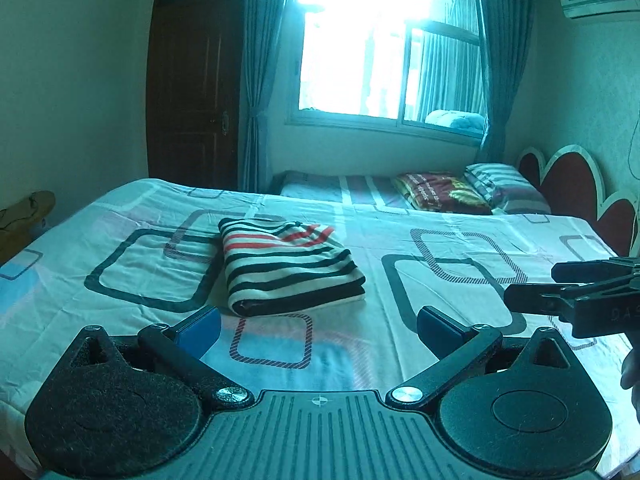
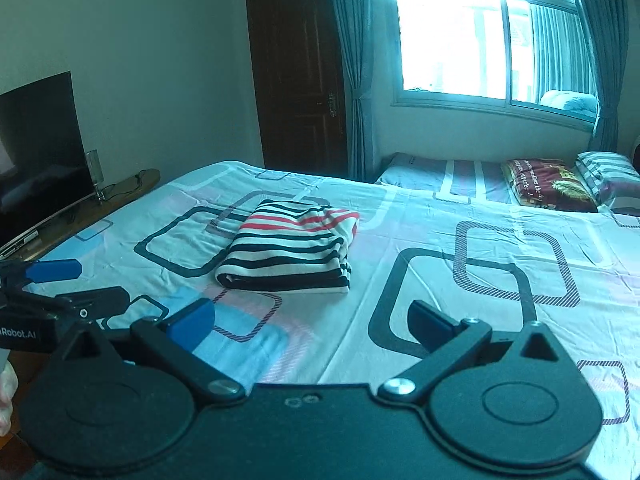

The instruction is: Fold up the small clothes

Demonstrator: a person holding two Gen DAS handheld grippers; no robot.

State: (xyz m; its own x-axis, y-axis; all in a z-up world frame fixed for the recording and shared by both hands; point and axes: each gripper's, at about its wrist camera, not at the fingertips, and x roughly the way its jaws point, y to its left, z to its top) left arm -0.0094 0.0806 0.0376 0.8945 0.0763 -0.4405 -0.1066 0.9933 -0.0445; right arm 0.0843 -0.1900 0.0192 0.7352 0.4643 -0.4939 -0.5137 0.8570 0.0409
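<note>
A striped garment (image 1: 288,266), white with black and red stripes, lies folded into a thick rectangle on the bed; it also shows in the right wrist view (image 2: 290,254). My left gripper (image 1: 318,326) is open and empty, held above the sheet just short of the garment's near edge. My right gripper (image 2: 310,326) is open and empty, also short of the garment and a little to its right. Each gripper shows at the edge of the other's view: the right one (image 1: 532,286) and the left one (image 2: 100,284).
The bed sheet (image 1: 440,240) is pale with rounded-square prints. A second bed with pillows (image 1: 444,192) and a red headboard (image 1: 576,188) stands behind. A TV (image 2: 40,152) on a low shelf is at the left. A door (image 2: 296,72) and a window (image 1: 376,40) are at the back.
</note>
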